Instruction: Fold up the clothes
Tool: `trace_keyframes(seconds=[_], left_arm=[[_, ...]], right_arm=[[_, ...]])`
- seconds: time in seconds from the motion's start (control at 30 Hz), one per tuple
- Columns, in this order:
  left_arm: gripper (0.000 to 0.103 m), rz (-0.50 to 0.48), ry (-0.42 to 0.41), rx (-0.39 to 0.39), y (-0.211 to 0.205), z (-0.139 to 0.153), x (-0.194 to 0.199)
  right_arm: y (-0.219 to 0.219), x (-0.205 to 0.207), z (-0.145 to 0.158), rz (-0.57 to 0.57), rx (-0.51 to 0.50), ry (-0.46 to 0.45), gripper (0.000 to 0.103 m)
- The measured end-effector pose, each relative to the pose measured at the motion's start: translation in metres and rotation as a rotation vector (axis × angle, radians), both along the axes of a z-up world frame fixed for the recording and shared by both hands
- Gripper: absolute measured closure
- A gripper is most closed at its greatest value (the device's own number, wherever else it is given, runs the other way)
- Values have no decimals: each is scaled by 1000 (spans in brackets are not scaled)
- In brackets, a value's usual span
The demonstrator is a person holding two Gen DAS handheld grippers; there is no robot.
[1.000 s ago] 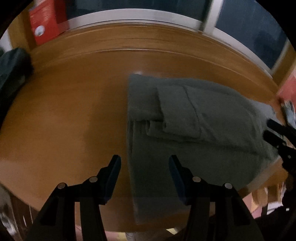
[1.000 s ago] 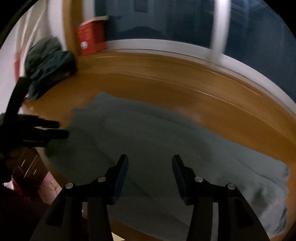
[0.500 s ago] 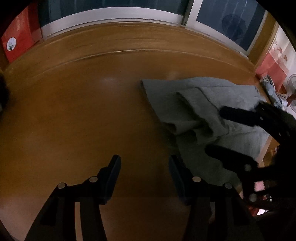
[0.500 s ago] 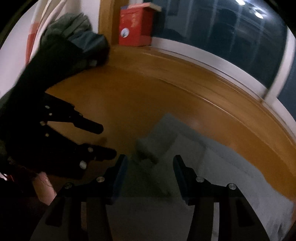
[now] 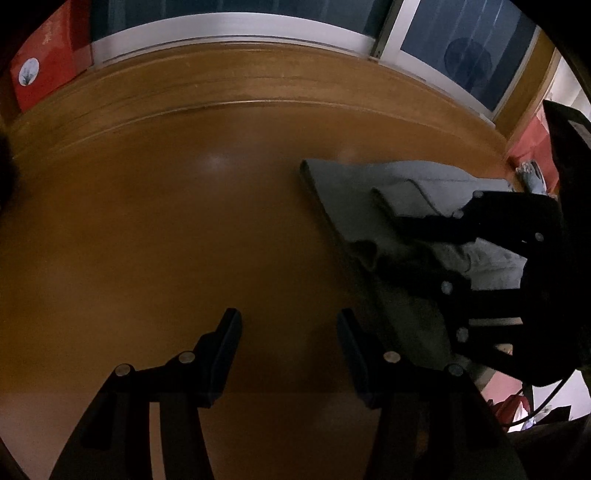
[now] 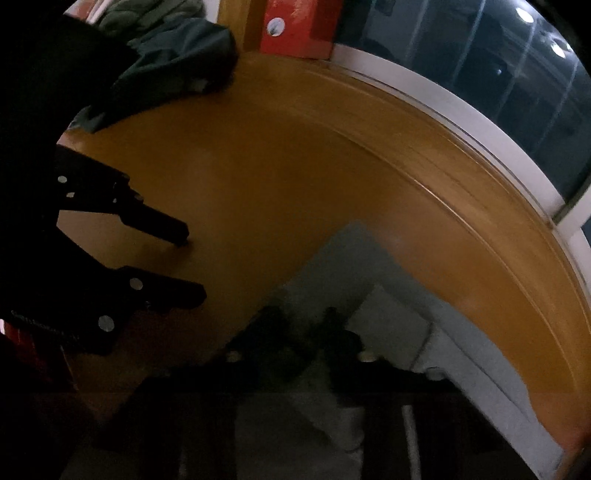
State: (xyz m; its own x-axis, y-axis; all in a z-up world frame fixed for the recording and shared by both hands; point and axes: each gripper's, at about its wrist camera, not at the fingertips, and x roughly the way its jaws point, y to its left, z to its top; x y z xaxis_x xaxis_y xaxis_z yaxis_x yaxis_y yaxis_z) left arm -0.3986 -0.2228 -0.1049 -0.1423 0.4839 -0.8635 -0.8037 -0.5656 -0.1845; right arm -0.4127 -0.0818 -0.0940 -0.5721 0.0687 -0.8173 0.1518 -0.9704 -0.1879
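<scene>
A grey garment (image 5: 351,192), partly folded, lies on the right of the wooden table (image 5: 166,240). In the right wrist view its near corner (image 6: 354,251) points away from me. My right gripper (image 6: 299,328) has closed its jaws on a folded edge of that garment, and cloth bunches between the dark, blurred fingers. The left wrist view shows the same gripper (image 5: 388,247) dug into the fold. My left gripper (image 5: 288,332) stands open over bare wood, left of the garment, with nothing between its fingers. It also shows at the left (image 6: 181,262) of the right wrist view.
A red box (image 6: 295,33) stands at the back by the window frame (image 5: 221,29). A pile of dark clothes (image 6: 166,66) lies at the table's far left corner. A raised wooden rim (image 5: 258,77) runs along the back edge.
The left gripper moved left off the garment onto bare wood, still open. The right gripper slid to the garment's left fold and its jaws closed on the cloth.
</scene>
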Motion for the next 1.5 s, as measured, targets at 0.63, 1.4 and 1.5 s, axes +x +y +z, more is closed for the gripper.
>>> trace_keyframes(seconds=[0.63, 1.4, 1.5], left_arm=[[53, -16, 62, -23, -5, 11, -4], [53, -297, 62, 46, 71, 41, 52], [53, -271, 43, 48, 70, 43, 49]], right_arm=[[-30, 47, -7, 29, -36, -82, 98], [47, 172, 10, -502, -163, 104, 55], [27, 148, -2, -404, -112, 88, 54]])
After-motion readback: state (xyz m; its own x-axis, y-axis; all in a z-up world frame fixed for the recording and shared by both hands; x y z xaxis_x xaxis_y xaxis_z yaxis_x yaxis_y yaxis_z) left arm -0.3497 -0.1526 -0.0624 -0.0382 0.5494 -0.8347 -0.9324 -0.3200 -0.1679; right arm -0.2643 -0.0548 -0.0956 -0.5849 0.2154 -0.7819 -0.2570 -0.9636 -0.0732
